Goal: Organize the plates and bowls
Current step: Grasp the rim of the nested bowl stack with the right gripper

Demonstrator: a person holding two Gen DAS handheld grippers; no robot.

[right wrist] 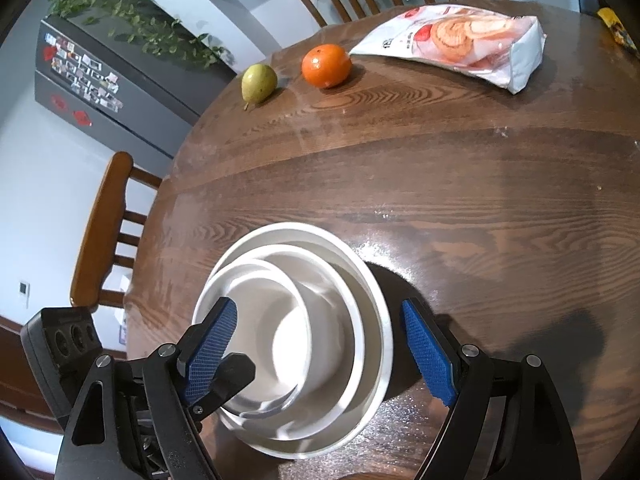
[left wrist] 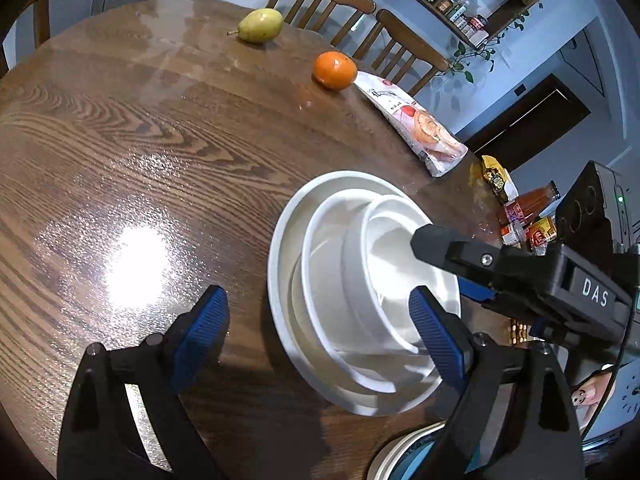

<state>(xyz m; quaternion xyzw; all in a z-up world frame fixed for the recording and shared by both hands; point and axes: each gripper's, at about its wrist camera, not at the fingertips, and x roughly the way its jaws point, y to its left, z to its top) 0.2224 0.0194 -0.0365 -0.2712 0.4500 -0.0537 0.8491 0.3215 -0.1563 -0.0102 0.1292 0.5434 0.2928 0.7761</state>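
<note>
Three white bowls are nested into one stack (left wrist: pixel 360 300) (right wrist: pixel 296 340) on the round wooden table (left wrist: pixel 140 160) (right wrist: pixel 460 200). My left gripper (left wrist: pixel 320 332) is open. Its left pad hangs over bare wood and its right pad over the stack, so the stack's left rim lies between them, untouched. My right gripper (right wrist: pixel 320 354) is open too and straddles the stack: its left pad is above the smallest bowl, its right pad outside the biggest bowl's rim. One fingertip (left wrist: pixel 432 240) of the right gripper reaches over the inner bowl in the left wrist view. Nothing is gripped.
A pear (left wrist: pixel 260 26) (right wrist: pixel 258 82), an orange (left wrist: pixel 334 70) (right wrist: pixel 326 66) and a snack bag (left wrist: pixel 416 120) (right wrist: pixel 472 44) lie at the far side of the table. Bottles and packets (left wrist: pixel 528 216) stand by the right edge. Wooden chairs (right wrist: pixel 108 232) ring the table. A white rim (left wrist: pixel 400 456) shows at the near edge.
</note>
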